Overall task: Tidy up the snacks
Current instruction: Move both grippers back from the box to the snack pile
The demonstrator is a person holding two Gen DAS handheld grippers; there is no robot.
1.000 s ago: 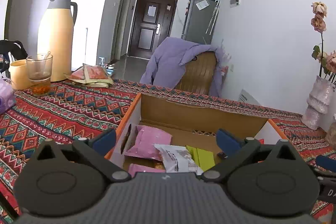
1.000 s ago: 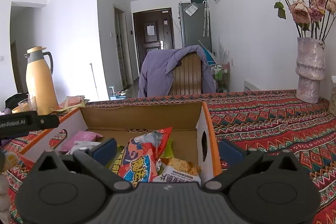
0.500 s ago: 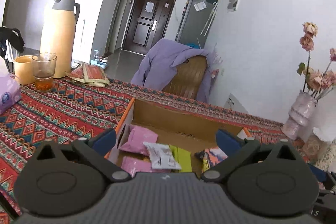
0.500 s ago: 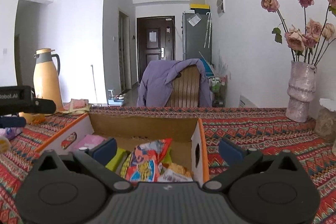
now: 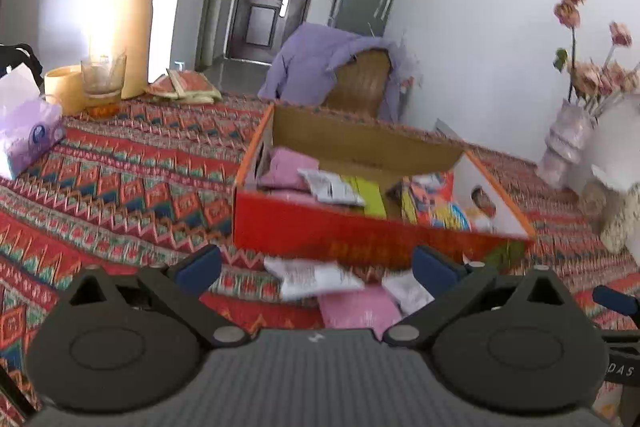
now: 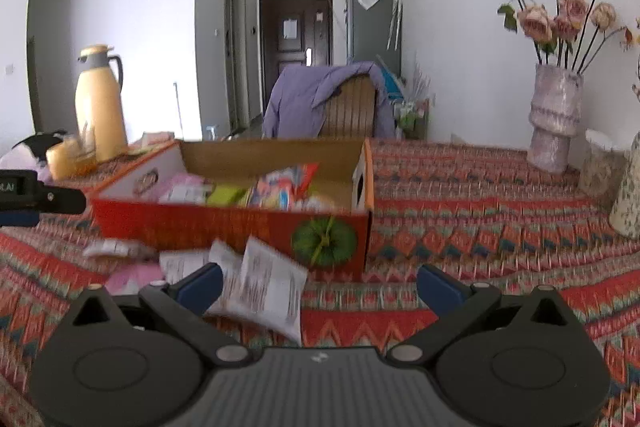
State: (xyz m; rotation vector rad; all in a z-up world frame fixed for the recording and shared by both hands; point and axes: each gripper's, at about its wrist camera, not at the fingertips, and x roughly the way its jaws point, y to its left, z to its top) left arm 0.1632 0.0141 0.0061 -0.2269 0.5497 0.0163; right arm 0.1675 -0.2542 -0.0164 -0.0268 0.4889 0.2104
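Observation:
A red cardboard box (image 5: 360, 235) (image 6: 224, 223) stands open on the patterned tablecloth, holding several snack packets, pink, white, green and orange. In front of the box lie loose packets: a white one (image 5: 312, 277), a pink one (image 5: 356, 307), and a white printed one (image 6: 264, 285). My left gripper (image 5: 318, 267) is open, hovering just short of the white and pink packets. Over the white printed packet my right gripper (image 6: 318, 281) is open too, holding nothing. The left gripper's side (image 6: 36, 197) shows at the left edge of the right wrist view.
A yellow thermos (image 5: 126, 19), a glass (image 5: 103, 75), a yellow cup (image 5: 64, 89) and a purple tissue pack (image 5: 28, 131) stand at the back left. A vase of dried roses (image 6: 554, 115) stands at the right. A chair with a purple jacket (image 5: 332, 63) is behind the table.
Both grippers have pulled back from above the box toward the near table edge. The box's red front wall and the loose packets before it have come into view.

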